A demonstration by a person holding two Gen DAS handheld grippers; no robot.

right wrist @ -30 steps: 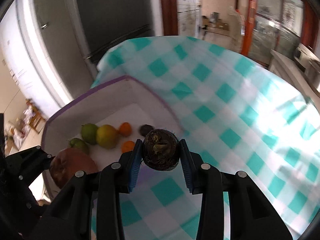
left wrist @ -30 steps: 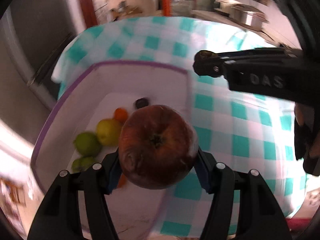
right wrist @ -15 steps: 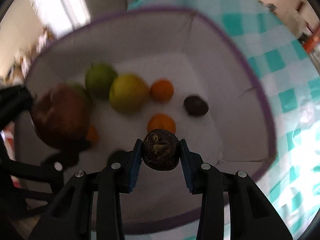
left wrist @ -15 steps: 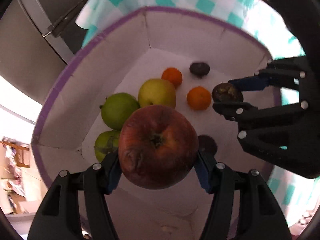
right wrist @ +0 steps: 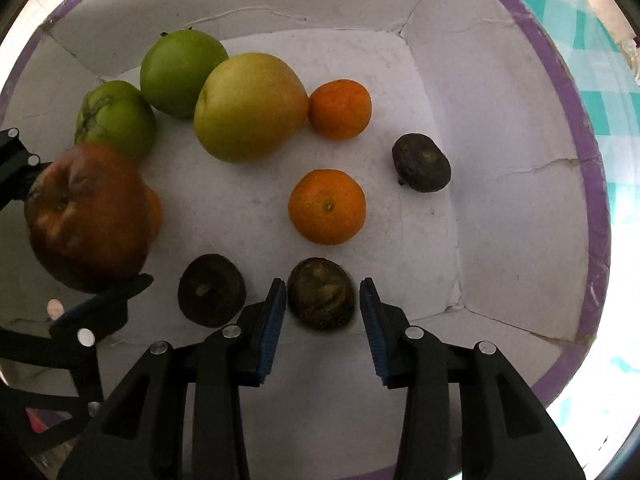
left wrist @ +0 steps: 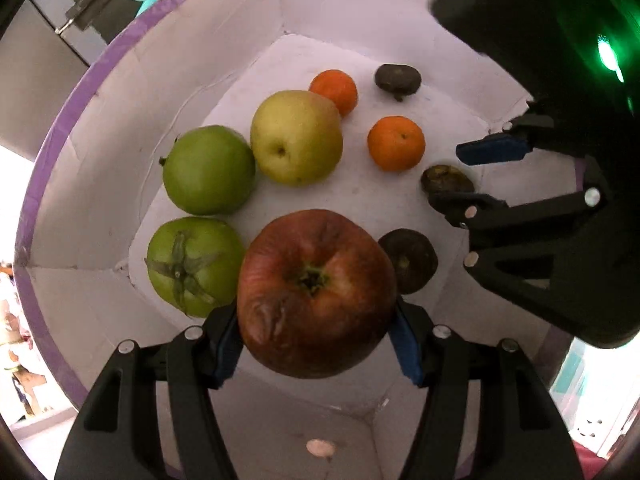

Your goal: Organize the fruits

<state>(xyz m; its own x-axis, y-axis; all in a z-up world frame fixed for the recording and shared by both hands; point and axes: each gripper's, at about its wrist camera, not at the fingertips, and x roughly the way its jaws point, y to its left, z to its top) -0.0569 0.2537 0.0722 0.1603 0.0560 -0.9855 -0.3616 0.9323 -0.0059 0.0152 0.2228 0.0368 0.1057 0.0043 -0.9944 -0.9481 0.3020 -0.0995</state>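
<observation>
My left gripper [left wrist: 314, 340] is shut on a wrinkled red apple [left wrist: 316, 292], held just above the floor of a white box with a purple rim [left wrist: 60, 128]. In the right wrist view the same apple [right wrist: 86, 216] hangs at the left. My right gripper [right wrist: 323, 310] points down into the box [right wrist: 576, 120], and its jaws are opening. A small dark brown fruit [right wrist: 321, 293] sits on the floor between the blue pads [right wrist: 276, 308], with a gap on each side. The left wrist view shows that fruit [left wrist: 446, 180] by the right gripper's fingers [left wrist: 492, 148].
Lying on the box floor are two green fruits [right wrist: 182, 72] [right wrist: 116, 120], a yellow apple [right wrist: 250, 106], two oranges [right wrist: 339, 109] [right wrist: 327, 207] and two more dark fruits [right wrist: 421, 162] [right wrist: 211, 295]. A teal checked cloth [right wrist: 608, 80] shows beyond the rim.
Both grippers have sunk from above the cloth down into the box. The right jaws have parted from the dark fruit, which now rests on the floor. The apple is still gripped.
</observation>
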